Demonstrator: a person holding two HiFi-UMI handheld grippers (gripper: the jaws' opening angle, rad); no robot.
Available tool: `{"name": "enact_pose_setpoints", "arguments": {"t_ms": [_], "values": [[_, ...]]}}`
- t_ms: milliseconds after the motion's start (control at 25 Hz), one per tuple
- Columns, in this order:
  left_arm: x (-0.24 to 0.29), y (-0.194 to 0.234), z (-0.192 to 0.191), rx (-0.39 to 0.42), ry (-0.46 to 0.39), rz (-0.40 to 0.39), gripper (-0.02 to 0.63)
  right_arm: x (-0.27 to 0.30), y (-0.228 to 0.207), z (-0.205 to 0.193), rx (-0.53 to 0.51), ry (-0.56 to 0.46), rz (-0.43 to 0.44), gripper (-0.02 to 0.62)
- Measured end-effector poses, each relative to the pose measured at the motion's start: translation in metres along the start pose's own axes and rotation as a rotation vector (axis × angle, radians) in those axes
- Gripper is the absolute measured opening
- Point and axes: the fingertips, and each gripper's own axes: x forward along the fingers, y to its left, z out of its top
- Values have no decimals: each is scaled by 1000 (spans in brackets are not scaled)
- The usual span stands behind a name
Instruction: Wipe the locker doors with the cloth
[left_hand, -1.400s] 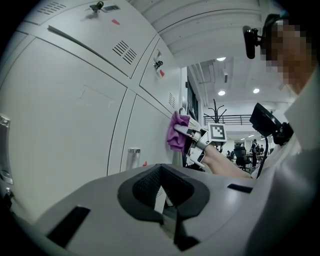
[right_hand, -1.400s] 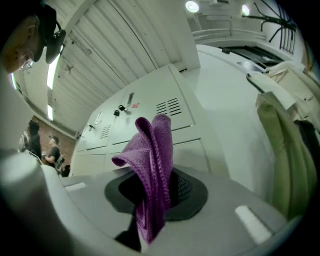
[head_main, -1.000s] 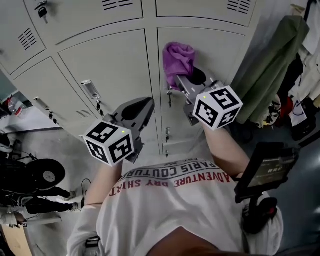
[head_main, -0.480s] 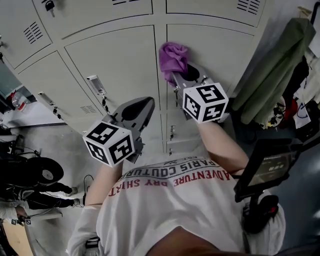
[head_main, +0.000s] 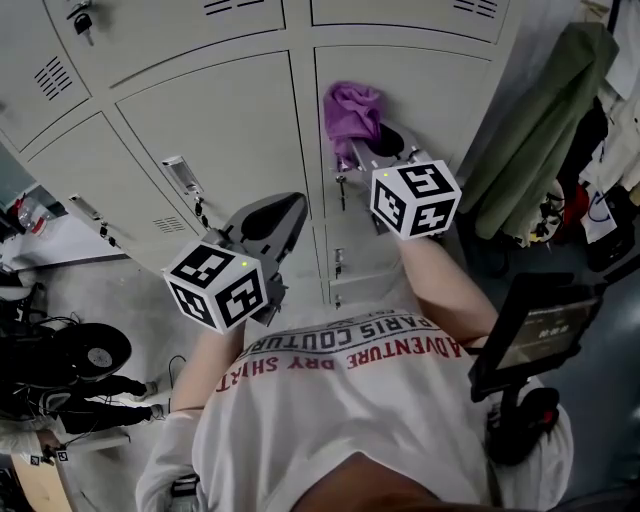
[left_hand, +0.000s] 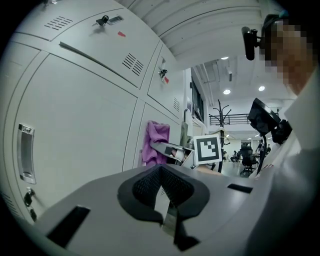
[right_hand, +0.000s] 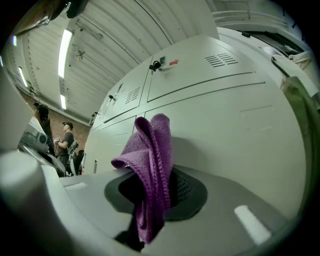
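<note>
A purple cloth (head_main: 353, 112) lies against the pale grey locker door (head_main: 430, 90) near that door's left edge. My right gripper (head_main: 367, 150) is shut on the cloth, whose bunched folds (right_hand: 152, 165) rise out of the closed jaws in the right gripper view. My left gripper (head_main: 272, 222) hangs lower, in front of the neighbouring locker door (head_main: 220, 130), shut with nothing in it. In the left gripper view its jaws (left_hand: 161, 186) meet, and the cloth (left_hand: 156, 142) with the right gripper's marker cube (left_hand: 207, 149) shows further along the lockers.
A green jacket (head_main: 545, 120) hangs just right of the lockers. Keys dangle from locks (head_main: 340, 190) on the door edges, and a handle (head_main: 180, 175) sits on the left door. A black screen on a stand (head_main: 528, 335) is low right; chairs (head_main: 85, 350) stand low left.
The right gripper and the cloth have shifted a little left and up along the locker door. The left gripper has stayed where it was.
</note>
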Motion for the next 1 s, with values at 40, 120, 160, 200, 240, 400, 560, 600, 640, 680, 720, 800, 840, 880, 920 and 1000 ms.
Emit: {"name": "enact_pose_setpoints", "arguments": {"t_ms": [40, 120, 160, 200, 240, 400, 560, 600, 640, 680, 720, 800, 840, 880, 920, 1000], "values": [[2, -1, 0, 1, 1, -6, 2, -2, -5, 0, -3, -1, -13, 69], [6, -3, -1, 3, 3, -22, 3, -10, -17, 0, -7, -5, -44, 67], [8, -5, -2, 5, 4, -29, 2, -15, -24, 1, -6, -9, -60, 69], [10, -7, -3, 6, 6, -35, 2, -20, -31, 2, -5, -14, -76, 68], [13, -9, -3, 7, 7, -38, 2, -25, -38, 4, -5, -19, -89, 68], [20, -11, -6, 1, 13, -43, 3, -42, -66, 6, -23, -27, -148, 67], [27, -11, -11, -9, 21, -52, 2, -66, -102, 8, -14, -38, -233, 69], [28, -11, -12, -10, 24, -53, 2, -72, -112, 8, -7, -42, -255, 69], [29, -11, -13, -11, 26, -53, 3, -78, -122, 8, 0, -47, -276, 67], [30, -11, -14, -13, 27, -52, 2, -83, -131, 8, 9, -51, -296, 69], [30, -10, -14, -15, 28, -51, 2, -89, -140, 8, 17, -54, -315, 67], [31, -10, -14, -16, 28, -48, 2, -100, -157, 7, 25, -59, -353, 68], [32, -10, -15, -16, 29, -46, 2, -105, -164, 7, 27, -61, -371, 67], [32, -10, -15, -16, 29, -44, 3, -110, -171, 6, 30, -64, -386, 68], [33, -10, -15, -16, 30, -43, 2, -114, -177, 5, 37, -67, -398, 67], [34, -10, -15, -17, 31, -42, 2, -119, -184, 3, 56, -78, -412, 67]]}}
